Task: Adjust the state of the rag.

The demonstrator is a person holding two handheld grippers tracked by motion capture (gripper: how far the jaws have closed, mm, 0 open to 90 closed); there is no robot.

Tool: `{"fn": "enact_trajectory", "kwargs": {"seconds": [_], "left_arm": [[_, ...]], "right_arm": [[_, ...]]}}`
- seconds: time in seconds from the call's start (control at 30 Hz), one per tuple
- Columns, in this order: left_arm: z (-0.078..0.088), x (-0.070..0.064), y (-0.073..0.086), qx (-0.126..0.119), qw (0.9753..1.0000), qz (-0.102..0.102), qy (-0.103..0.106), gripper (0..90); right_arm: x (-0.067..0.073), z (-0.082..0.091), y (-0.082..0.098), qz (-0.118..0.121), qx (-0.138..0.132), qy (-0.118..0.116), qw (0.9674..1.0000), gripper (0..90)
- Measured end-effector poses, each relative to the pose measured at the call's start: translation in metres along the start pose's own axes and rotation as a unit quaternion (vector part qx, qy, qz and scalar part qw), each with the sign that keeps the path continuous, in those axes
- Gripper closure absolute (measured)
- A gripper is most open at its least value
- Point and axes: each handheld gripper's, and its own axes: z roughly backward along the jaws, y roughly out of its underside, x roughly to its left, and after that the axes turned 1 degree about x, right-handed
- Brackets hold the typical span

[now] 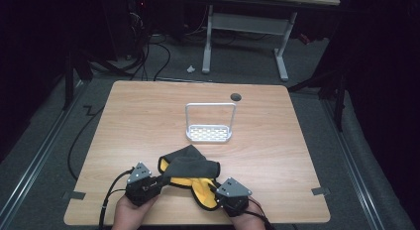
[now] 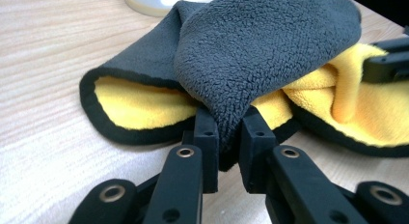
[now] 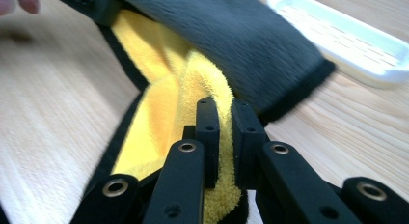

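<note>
Wood table (image 1: 148, 116), dark room, white rack (image 1: 209, 133) mid-table. Cloth (image 1: 190, 165), grey outside, yellow inside, crumpled at near edge between grippers. Left gripper (image 2: 229, 137) jaws nearly closed, pinching grey fold. Right gripper (image 3: 225, 137) jaws nearly closed, clamped on yellow fold. Both hands low at table edge.

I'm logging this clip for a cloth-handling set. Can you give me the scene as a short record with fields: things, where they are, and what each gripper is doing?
surface: wooden table
cloth: grey and yellow cloth, crumpled, at the near edge between both grippers
rack: white rack with a tall hoop handle, mid-table beyond the cloth, apart from it
left gripper: shut on a grey fold of the cloth
right gripper: shut on a yellow fold of the cloth
cloth state: partly raised off the table, not spread flat
</note>
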Motion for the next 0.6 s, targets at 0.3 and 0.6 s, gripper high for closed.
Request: {"fn": "enact_trajectory", "kwargs": {"seconds": [0.3,0.6], "left_arm": [[0.003,0.008,-0.005,-0.012,0.9998,0.014,0.006,80.9],[0.012,0.009,-0.008,-0.022,0.9995,0.013,0.017,80.4]], "right_arm": [[-0.036,0.015,0.015,-0.04,-0.002,0.056,0.9976,84.3],[-0.065,0.025,0.021,-0.066,-0.01,0.09,0.9937,84.3]]}}
